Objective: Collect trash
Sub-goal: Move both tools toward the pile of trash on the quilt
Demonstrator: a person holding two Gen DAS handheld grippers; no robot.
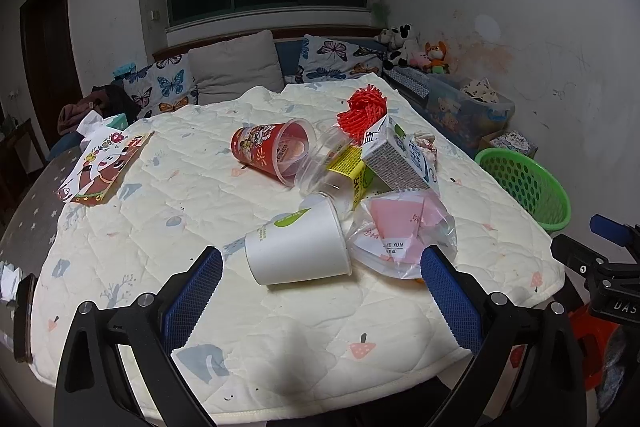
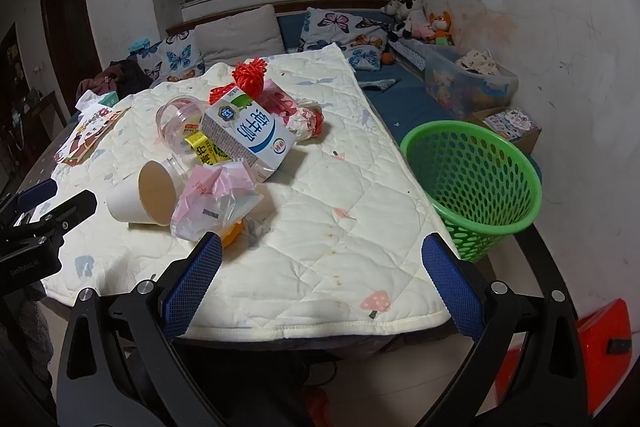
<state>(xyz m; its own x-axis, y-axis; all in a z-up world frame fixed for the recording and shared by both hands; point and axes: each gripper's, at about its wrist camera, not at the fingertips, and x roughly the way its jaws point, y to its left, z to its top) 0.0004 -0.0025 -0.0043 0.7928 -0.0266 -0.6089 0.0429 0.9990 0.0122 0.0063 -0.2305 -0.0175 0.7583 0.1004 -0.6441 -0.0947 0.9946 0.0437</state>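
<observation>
A white paper cup lies on its side at the near end of the trash pile, mouth toward the green basket. Touching its rim, on the basket side, is a crumpled clear bag with pink paper. Behind the cup a clear plastic jar with a yellow label lies tipped over, and a white-and-blue milk carton leans on it. Left of the jar lies a red printed cup, mouth toward the jar. Red foam netting sits at the pile's far end. The perforated basket stands upright beside the desk.
</observation>
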